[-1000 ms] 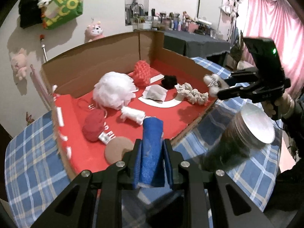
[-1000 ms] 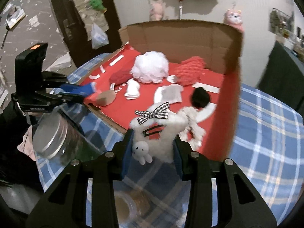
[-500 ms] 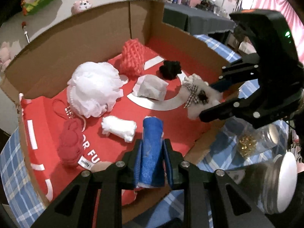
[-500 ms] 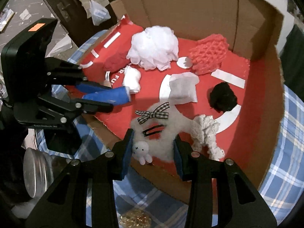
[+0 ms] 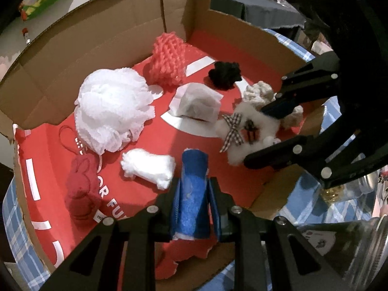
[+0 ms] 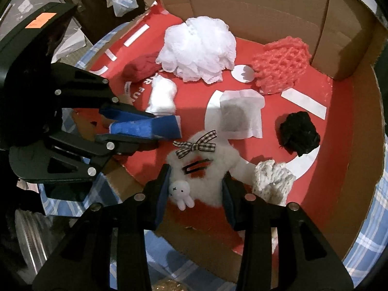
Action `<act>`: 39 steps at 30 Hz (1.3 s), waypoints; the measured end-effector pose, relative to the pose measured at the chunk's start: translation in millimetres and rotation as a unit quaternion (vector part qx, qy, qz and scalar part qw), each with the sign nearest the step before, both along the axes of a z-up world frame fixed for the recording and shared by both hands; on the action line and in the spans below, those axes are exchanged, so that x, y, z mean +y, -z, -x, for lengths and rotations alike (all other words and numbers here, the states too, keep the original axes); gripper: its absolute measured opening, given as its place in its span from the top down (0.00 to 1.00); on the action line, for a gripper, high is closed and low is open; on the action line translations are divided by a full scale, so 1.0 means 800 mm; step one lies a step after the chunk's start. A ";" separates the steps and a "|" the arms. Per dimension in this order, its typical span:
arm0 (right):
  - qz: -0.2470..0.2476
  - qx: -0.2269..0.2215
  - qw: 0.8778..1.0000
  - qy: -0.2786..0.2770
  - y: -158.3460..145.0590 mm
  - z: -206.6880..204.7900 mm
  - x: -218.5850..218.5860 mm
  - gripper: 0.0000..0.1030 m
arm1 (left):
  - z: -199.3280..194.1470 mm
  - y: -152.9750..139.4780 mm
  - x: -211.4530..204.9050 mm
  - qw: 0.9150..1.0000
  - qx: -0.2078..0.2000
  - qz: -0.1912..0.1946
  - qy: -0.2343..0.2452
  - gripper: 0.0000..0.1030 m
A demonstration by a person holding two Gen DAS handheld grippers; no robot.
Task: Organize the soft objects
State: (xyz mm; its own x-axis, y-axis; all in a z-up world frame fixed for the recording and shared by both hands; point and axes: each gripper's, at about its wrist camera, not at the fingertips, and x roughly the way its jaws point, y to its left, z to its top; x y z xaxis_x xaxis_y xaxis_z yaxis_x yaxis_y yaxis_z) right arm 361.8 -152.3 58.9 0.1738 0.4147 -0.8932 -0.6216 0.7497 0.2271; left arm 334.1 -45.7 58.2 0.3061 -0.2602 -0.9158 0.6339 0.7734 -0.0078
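Cardboard box [image 6: 359,131] rim beside both loaded grippers

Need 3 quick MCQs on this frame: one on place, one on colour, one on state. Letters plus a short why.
1. Where does the black pompom lie?
A. on the blue checked cloth
B. inside the box
C. in a gripper

2. What colour is the roll in the left gripper?
A. blue
B. green
C. yellow

3. What is the right gripper doing?
A. empty, wide open
B. holding the white fluffy toy
C. holding a jar

Key: B, it rests on the box's red floor; A, blue shows between the pads; B, the toy sits between its pads.
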 end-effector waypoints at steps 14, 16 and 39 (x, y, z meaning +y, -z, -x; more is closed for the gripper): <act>0.039 -0.014 0.999 -0.008 0.010 -0.004 0.016 0.60 | -0.013 0.007 0.003 1.000 0.003 0.002 -0.011 0.60; 0.043 -0.019 0.999 -0.010 0.009 -0.003 0.020 0.55 | -0.012 0.006 0.004 1.000 0.002 0.003 -0.012 0.57; 0.019 -0.077 0.985 0.154 -0.087 0.043 -0.031 0.24 | 0.047 -0.080 0.059 0.984 -0.065 0.081 -0.147 0.03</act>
State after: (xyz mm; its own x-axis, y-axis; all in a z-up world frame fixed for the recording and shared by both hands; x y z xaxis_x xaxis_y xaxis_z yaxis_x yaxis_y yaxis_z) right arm 327.1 -176.9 128.2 0.4210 0.2874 -0.8603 -0.3888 0.9141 0.1151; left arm 296.8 1.4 122.3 0.5023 -0.2831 -0.8170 0.3877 0.9183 -0.0798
